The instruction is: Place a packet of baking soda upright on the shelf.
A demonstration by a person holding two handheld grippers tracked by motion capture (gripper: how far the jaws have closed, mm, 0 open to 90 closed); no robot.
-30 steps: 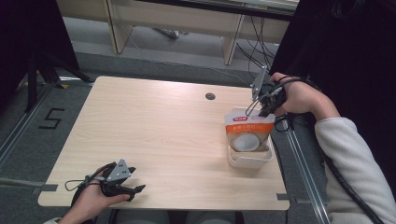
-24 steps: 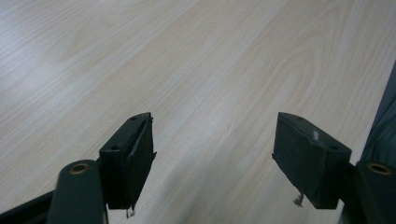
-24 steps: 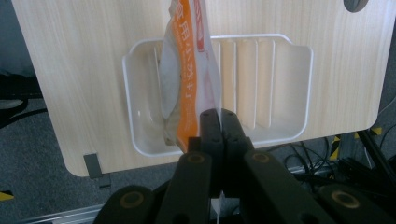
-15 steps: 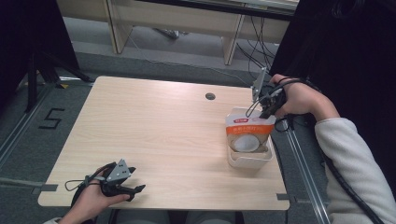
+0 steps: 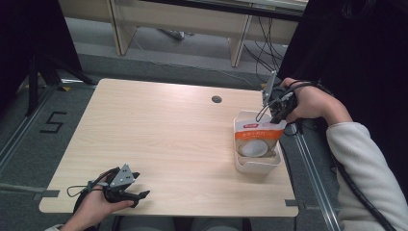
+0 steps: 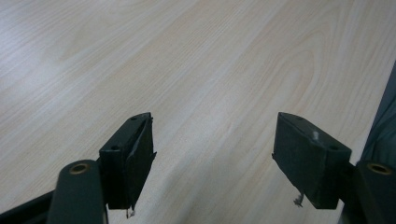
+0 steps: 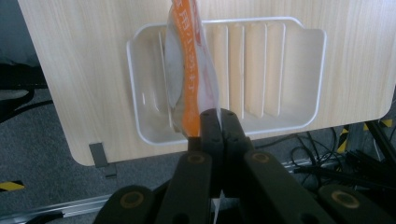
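Packet (image 5: pixel 257 137), orange and white, is hanging in the right gripper (image 5: pixel 275 117), whose jaws are pinching its top edge tight. In the high view the packet is dipping into a white tray (image 5: pixel 258 163) at about four o'clock on the table (image 5: pixel 159 130). The right gripper view is showing the tray's thin ribs (too small to see from above). The left gripper (image 6: pixel 212 161) is resting near seven o'clock, jaws standing wide apart over bare wood.
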